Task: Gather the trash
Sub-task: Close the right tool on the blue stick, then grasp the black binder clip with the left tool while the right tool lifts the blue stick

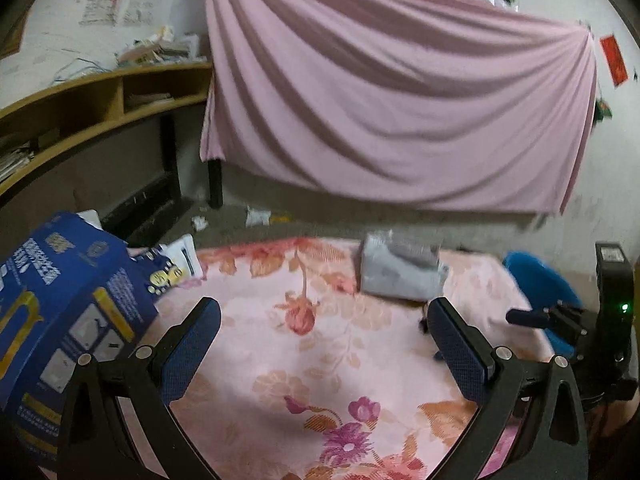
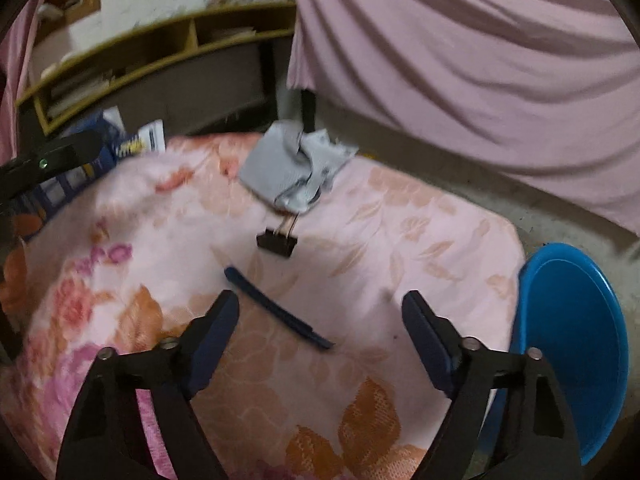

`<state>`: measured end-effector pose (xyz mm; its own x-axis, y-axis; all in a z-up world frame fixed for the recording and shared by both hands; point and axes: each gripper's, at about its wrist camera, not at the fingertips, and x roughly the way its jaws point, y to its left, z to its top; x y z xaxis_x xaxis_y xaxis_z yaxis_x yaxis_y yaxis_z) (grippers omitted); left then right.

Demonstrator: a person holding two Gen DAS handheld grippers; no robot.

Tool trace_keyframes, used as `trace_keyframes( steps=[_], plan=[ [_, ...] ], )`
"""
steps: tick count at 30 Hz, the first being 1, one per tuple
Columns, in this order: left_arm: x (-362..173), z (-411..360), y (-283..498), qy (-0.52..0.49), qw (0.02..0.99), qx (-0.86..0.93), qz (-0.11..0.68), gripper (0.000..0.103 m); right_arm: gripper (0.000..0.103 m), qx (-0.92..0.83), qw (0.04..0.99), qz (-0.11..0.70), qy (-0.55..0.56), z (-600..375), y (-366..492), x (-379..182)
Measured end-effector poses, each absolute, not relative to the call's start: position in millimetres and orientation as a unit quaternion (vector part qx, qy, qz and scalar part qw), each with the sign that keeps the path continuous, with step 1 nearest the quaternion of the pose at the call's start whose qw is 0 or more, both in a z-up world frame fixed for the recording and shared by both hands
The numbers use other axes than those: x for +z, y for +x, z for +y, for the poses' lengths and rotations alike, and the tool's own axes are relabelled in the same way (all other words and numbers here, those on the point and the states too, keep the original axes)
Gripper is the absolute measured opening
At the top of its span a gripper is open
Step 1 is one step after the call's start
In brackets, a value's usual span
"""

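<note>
A: Picking up the dark blue strip is taken as the step in hand; it lies flat on the floral tabletop, just ahead of the right tongs, which are spread and empty.

B: The fingers should be lowered astride its middle, then clenched. The left tongs are spread too, nothing held.

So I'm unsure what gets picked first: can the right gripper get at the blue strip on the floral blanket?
Probably yes. The right gripper is open and empty, the blue strip lies flat on the floral blanket just ahead, and nothing covers it.
</note>
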<state>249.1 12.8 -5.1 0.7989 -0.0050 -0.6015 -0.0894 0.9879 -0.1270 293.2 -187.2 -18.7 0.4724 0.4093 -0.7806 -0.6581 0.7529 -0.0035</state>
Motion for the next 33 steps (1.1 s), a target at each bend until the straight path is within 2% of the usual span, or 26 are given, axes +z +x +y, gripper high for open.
trace_keyframes(
  steps=[4,7,9,12,18,23,25,29,30,31,33],
  plan=[
    [-20,8,265,-0.064,0.931,0.015,0.358,0.101,0.061,0.337,0.825,0.418,-0.174,-180,292,-26],
    [-30,5,276,-0.062,0.920,0.007,0.387,0.101,0.044,0.359,0.815,0.421,-0.170,-182,290,-26],
    [-36,6,281,-0.072,0.913,-0.001,0.402,0.101,0.027,0.366,0.811,0.422,-0.171,-183,288,-26],
    [-41,4,289,-0.078,0.907,-0.010,0.414,0.100,0.011,0.369,0.809,0.420,-0.180,-187,284,-25],
    [-48,-11,301,-0.067,0.900,-0.038,0.429,0.100,0.005,0.340,0.824,0.421,-0.167,-213,285,-21],
    [-57,-30,316,-0.058,0.890,-0.066,0.446,0.088,0.004,0.300,0.844,0.421,-0.145,-230,302,-23],
    [-61,-39,324,-0.055,0.884,-0.078,0.457,0.076,0.004,0.297,0.846,0.419,-0.144,-229,307,-24],
    [-68,-58,339,-0.049,0.875,-0.097,0.472,0.071,0.004,0.297,0.849,0.417,-0.132,-230,314,-26],
    [-70,-62,341,-0.047,0.873,-0.099,0.475,0.067,0.004,0.296,0.850,0.417,-0.125,-232,316,-26],
    [-72,-67,344,-0.045,0.871,-0.104,0.479,0.053,0.004,0.297,0.851,0.417,-0.120,-233,317,-27],
    [-78,-76,349,-0.035,0.862,-0.112,0.492,0.042,0.004,0.297,0.851,0.418,-0.114,-232,319,-27]
  ],
)
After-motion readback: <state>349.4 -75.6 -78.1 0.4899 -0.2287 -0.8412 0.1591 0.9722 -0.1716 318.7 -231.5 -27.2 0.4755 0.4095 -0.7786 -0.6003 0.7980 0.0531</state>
